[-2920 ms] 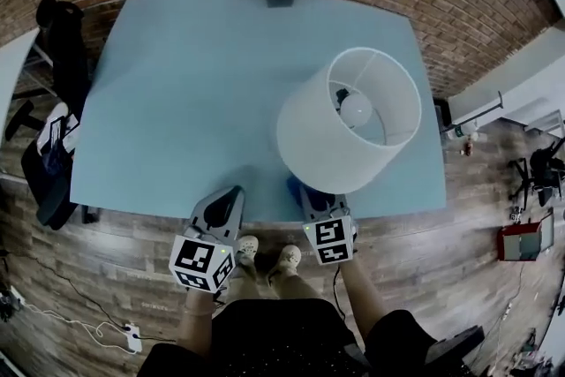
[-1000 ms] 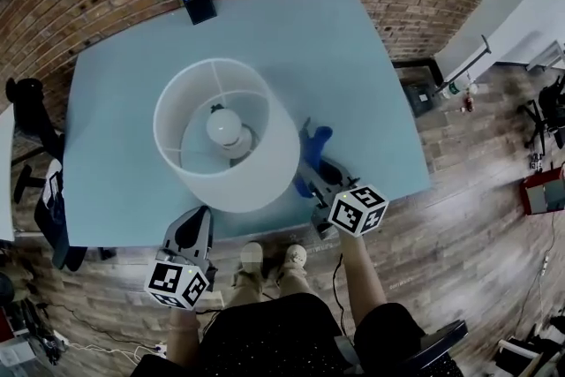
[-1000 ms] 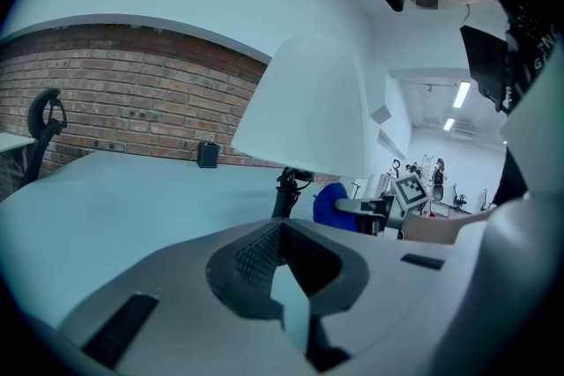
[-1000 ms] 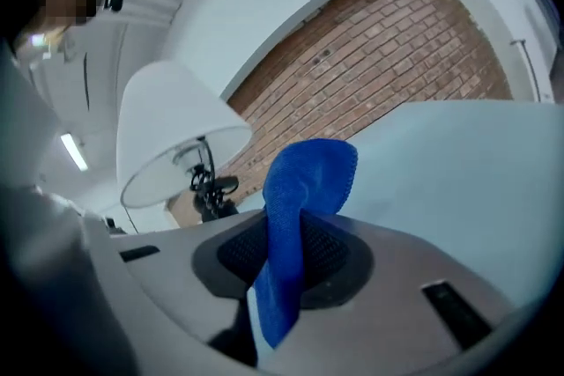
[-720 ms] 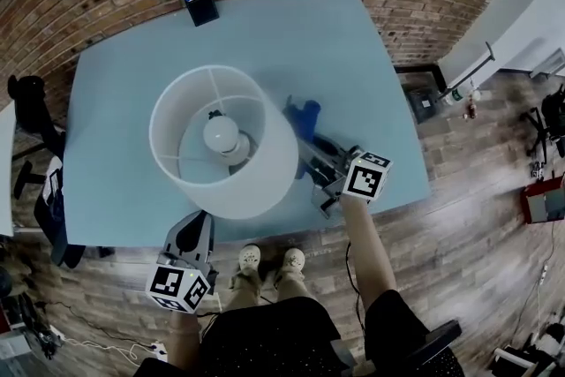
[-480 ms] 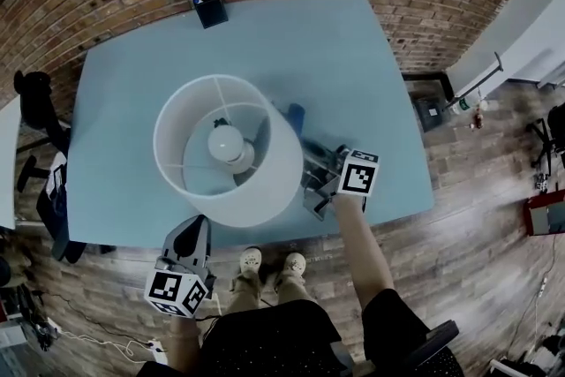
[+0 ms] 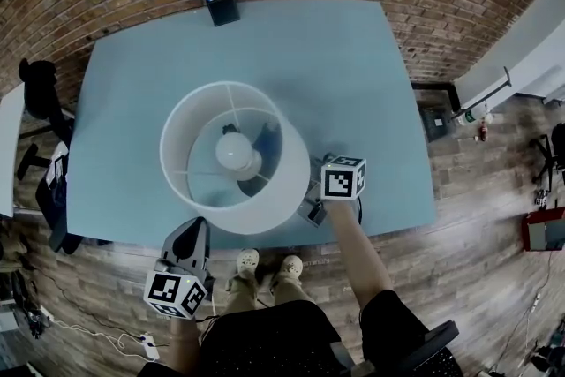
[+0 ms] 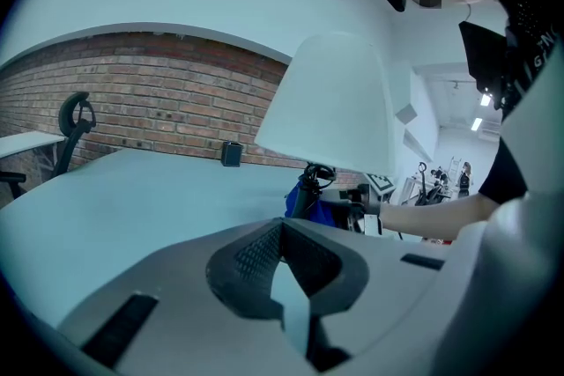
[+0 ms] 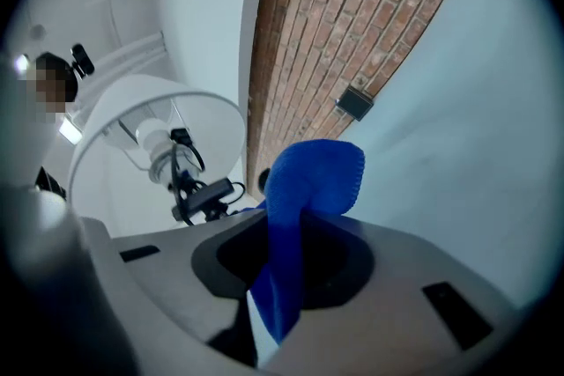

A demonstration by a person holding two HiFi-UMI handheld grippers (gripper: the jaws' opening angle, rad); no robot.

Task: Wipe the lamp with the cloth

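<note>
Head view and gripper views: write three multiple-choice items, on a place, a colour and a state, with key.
1. Where is the black box?
A) at the table's far edge
B) at its near edge
C) on the floor

2. What colour is the cloth?
A) red
B) blue
C) white

3. The right gripper is:
A) open
B) shut on the cloth
C) out of view

Key: 1 A, the head view shows it there; 2 B, blue in both gripper views; 3 B, cloth pinched between its jaws.
</note>
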